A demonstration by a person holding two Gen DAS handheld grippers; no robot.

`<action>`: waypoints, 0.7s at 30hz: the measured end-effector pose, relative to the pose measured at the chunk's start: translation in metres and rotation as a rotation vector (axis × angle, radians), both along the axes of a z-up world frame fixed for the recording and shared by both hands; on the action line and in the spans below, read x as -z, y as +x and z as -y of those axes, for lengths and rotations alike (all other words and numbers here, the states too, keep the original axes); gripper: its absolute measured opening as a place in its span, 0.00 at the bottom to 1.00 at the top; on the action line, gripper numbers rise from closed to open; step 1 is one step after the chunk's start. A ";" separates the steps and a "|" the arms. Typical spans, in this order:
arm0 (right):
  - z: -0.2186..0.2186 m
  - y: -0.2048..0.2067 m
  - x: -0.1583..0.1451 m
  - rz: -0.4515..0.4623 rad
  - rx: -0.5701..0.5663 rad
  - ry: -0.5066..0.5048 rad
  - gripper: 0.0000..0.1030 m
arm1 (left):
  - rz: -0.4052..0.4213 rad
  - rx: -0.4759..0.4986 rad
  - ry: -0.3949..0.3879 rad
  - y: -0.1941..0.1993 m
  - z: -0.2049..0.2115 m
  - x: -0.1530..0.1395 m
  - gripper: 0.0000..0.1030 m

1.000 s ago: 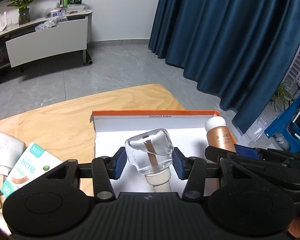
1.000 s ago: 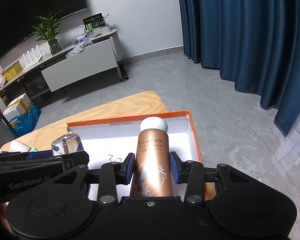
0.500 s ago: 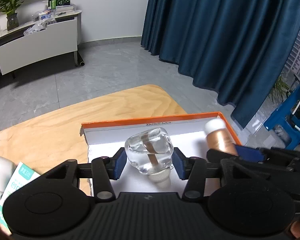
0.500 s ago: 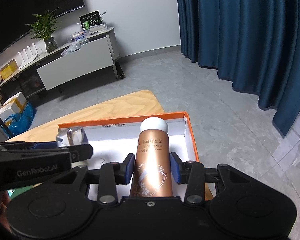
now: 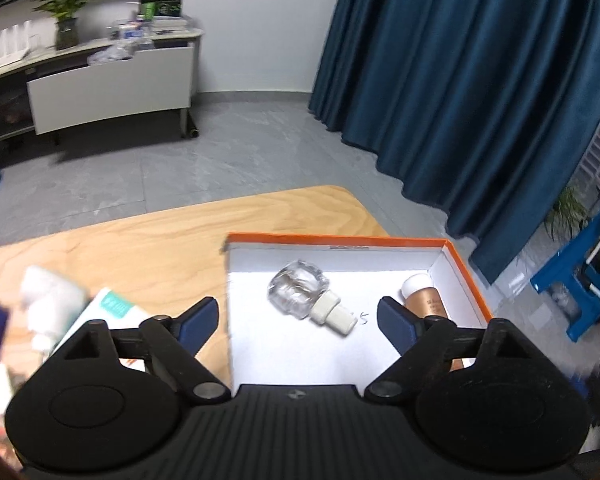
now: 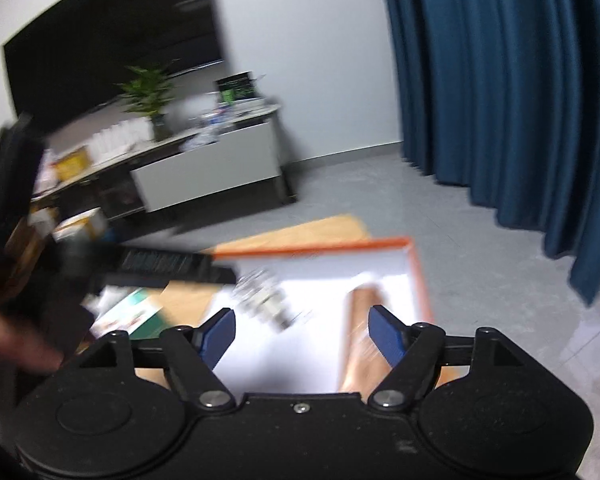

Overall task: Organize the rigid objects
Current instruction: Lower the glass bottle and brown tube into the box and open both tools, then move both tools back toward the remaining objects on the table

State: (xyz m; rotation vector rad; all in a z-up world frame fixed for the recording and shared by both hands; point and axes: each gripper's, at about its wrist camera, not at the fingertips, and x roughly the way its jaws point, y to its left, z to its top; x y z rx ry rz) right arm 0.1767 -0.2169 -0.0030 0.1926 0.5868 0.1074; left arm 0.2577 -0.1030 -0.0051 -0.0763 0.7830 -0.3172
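Note:
A clear glass bottle with a cream cap lies on its side on the white floor of an orange-edged box. A copper bottle with a white cap lies by the box's right wall. My left gripper hangs above the box; its jaws are opening, wide apart, with nothing pressed between them. In the blurred right wrist view my right gripper is also opening, and the copper bottle lies loose just inside its right finger. The glass bottle and the box show there too.
The box sits near the right end of a wooden table. A white-and-green carton and other small packages lie at its left. Grey floor, a blue curtain and a white cabinet lie beyond.
Both grippers let go: the glass bottle dropped from the left jaws and the copper bottle from the right, and both now lie in the box. Both jaws spread wide and the grippers pulled back.

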 end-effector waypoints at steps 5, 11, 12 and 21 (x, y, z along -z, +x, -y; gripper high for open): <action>-0.030 -0.032 0.020 0.023 -0.034 -0.048 0.85 | 0.016 -0.048 0.008 -0.027 -0.022 -0.006 0.88; -0.046 -0.042 0.036 0.136 -0.038 -0.238 0.85 | 0.015 -0.120 -0.018 -0.061 -0.057 -0.007 0.89; -0.043 -0.041 0.039 0.141 -0.032 -0.271 0.85 | 0.012 -0.129 -0.023 -0.066 -0.064 -0.007 0.89; -0.006 -0.013 0.044 0.070 -0.004 -0.327 0.84 | 0.012 -0.247 -0.030 -0.109 -0.116 -0.006 0.90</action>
